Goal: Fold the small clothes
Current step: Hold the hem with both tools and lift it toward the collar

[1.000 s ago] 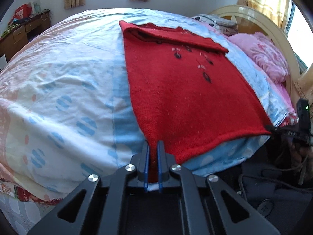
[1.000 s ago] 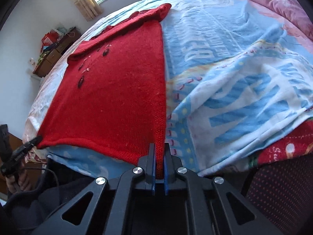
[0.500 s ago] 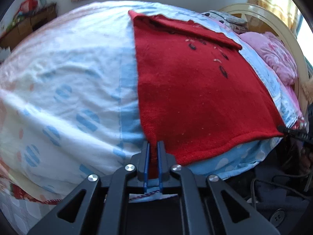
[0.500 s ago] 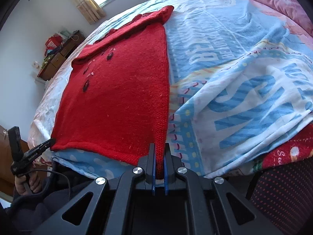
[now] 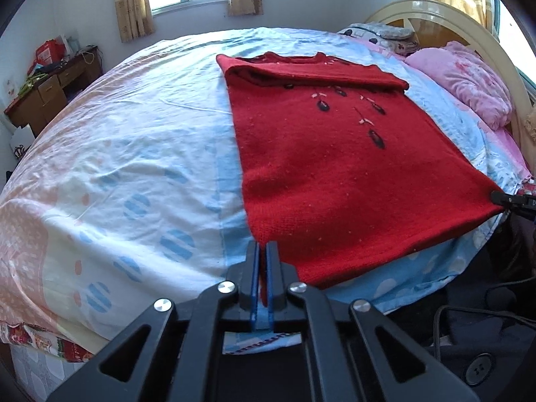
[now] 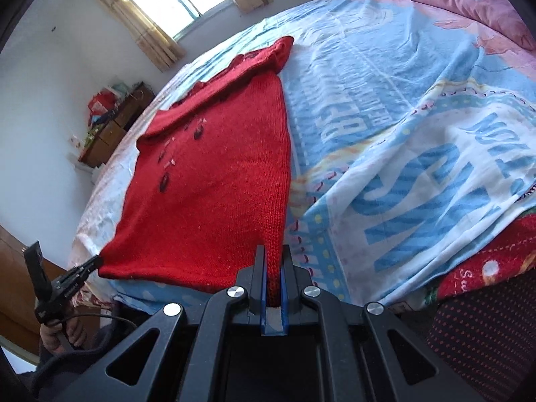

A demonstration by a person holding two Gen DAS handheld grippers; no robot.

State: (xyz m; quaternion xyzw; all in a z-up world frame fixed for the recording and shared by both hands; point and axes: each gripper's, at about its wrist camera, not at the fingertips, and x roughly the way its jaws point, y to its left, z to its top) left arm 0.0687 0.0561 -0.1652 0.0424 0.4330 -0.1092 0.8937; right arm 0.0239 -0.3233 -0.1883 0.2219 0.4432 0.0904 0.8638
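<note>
The red sweater (image 5: 335, 174) lies flat on the bed (image 5: 134, 154), bearing no readable label. My left gripper (image 5: 263, 251) is clamped on its near hem corner; a wooden desk (image 5: 50, 90) stands beyond the bed. My right gripper (image 6: 273, 254) pinches the other hem corner (image 6: 273, 234); only here does the bedsheet's large blue lettering show, not clearly readable.

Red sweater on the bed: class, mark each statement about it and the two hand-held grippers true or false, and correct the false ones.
1. The left hand-held gripper pinches a hem corner of the sweater. True.
2. The right hand-held gripper is open and empty. False: it is shut on the other hem corner.
3. The sweater hangs in the air. False: it lies flat on the bed.
4. Its far end is folded over. True.
5. A pink pillow covers the sweater. False: it lies apart, by the headboard.
</note>
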